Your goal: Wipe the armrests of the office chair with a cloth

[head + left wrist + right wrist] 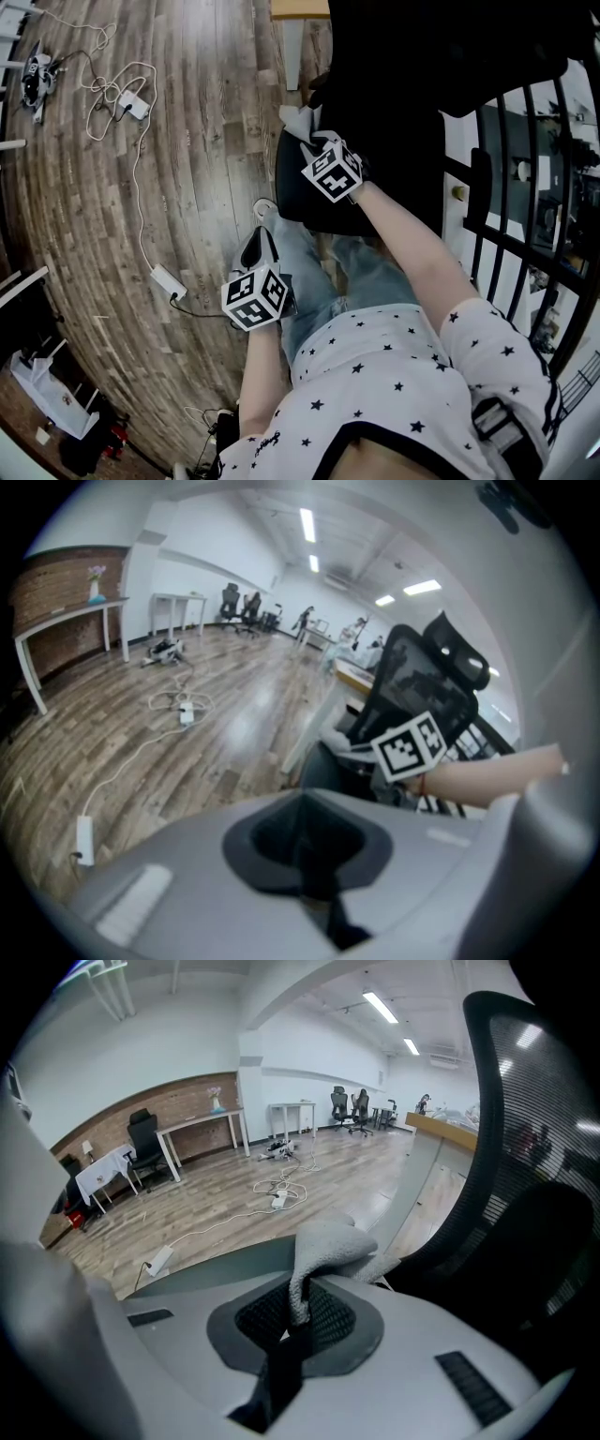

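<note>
The black office chair (394,84) stands in front of me, its mesh back (534,1147) filling the right of the right gripper view. My right gripper (291,1335) is shut on a grey-white cloth (328,1241), which is bunched up over a dark padded part of the chair (216,1269). In the head view the cloth (300,122) shows just beyond the right gripper (316,142) at the chair's left edge. My left gripper (257,251) hangs lower, near my leg and off the chair. Its jaws are shut with nothing in them (314,874).
White cables and a power strip (136,103) lie on the wooden floor to the left, with an adapter (169,279) closer to me. A black railing (497,187) runs along the right. A desk edge (300,9) sits beyond the chair.
</note>
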The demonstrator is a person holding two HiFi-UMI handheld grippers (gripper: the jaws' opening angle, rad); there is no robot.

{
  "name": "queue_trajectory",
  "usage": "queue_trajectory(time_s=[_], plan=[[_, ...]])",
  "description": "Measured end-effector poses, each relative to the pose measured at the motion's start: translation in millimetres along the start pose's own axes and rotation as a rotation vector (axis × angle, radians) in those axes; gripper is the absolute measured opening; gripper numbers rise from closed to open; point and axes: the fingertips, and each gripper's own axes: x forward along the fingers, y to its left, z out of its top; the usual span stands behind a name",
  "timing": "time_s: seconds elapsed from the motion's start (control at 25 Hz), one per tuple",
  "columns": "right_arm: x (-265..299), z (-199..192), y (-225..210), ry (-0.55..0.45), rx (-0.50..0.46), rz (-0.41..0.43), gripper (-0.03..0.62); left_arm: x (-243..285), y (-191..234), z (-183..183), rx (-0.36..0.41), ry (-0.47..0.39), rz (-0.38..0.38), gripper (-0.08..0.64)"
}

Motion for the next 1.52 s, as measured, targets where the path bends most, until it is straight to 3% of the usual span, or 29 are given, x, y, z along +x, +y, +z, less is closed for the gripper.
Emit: queue_trajectory(time_s=[1.52], plan=[[-28.5, -35.8, 81.9, 0.049, -0.106, 0.137, 0.031, -32.1, -11.1, -21.2, -0.052, -0.064, 0.036, 0.006]])
